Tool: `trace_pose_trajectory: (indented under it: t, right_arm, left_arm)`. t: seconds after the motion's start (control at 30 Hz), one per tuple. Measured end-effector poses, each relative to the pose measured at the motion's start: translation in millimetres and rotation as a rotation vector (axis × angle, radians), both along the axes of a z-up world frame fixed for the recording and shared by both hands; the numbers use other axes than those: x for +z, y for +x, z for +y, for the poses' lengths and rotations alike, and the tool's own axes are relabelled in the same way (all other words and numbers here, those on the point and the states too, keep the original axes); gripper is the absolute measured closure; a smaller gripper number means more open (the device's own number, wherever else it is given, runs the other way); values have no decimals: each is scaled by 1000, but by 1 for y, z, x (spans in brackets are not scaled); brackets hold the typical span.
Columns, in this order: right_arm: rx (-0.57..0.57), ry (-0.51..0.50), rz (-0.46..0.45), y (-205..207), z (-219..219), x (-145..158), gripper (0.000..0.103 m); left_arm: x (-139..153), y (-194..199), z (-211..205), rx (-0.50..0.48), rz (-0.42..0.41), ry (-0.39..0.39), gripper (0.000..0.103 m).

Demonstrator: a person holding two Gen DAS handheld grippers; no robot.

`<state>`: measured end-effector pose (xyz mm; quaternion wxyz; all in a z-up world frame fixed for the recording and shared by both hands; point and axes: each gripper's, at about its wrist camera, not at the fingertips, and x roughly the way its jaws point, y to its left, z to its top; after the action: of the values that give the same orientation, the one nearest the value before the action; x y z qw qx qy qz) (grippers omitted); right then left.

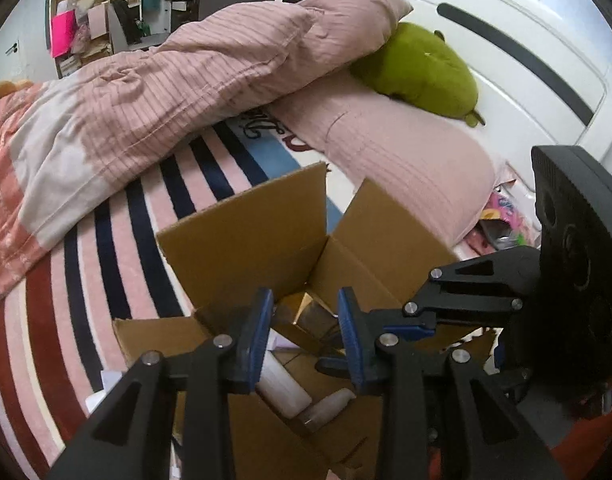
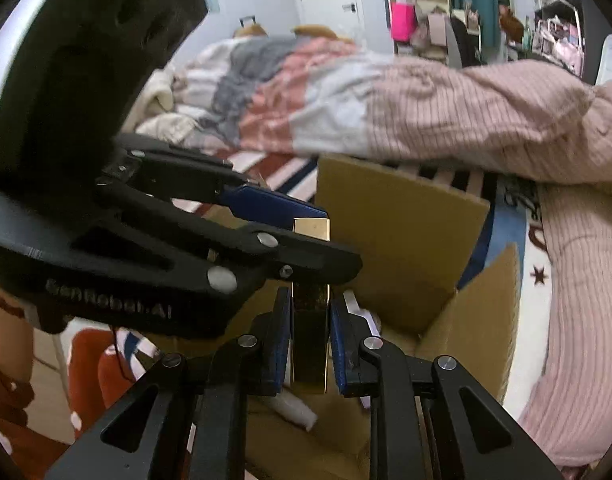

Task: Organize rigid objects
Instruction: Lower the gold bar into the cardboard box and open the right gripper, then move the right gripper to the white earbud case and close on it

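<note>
- Right wrist view: the right gripper (image 2: 310, 344) clamps an upright gold box (image 2: 310, 332), long axis vertical, over the open cardboard box (image 2: 406, 240) on the bed.
- The left gripper (image 1: 306, 336), jaws parted and empty, hovers just beside it, above the same opening.

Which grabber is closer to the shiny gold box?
The right gripper. It is clamped on the gold box, holding it upright over the cardboard box. The left gripper is open beside it, its fingers apart and not gripping it.
</note>
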<state>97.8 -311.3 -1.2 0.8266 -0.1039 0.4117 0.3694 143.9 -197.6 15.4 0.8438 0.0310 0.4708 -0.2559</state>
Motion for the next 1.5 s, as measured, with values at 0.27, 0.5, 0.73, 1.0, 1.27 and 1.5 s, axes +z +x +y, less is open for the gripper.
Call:
trace_pose_trajectory:
  t: [0.27,0.5,0.73,1.0,1.27,1.5]
  right_arm:
    - [-6,-23,-4,-2,8,4,87]
    - [125,55,-95,-35,62,31,69]
    - [276,91,-72,-69,148,25,46]
    - [279,-22,49,-59,224,-55,46]
    - [68,-104,151,-10,243,-128,46]
    - [-16,-93,110,10,253,-142,46]
  left_arm:
    - [33,-33,54,143,-110,-15,41]
    - [47,-86,136,341,-191,20,33]
    - [26,-136,227,529,-203,53,33]
    - [-28,-157,285,618,-156,24,33]
    - [-62,-149,302,616,-128,9,33]
    - [-76,-144,317,633,-107,9,33]
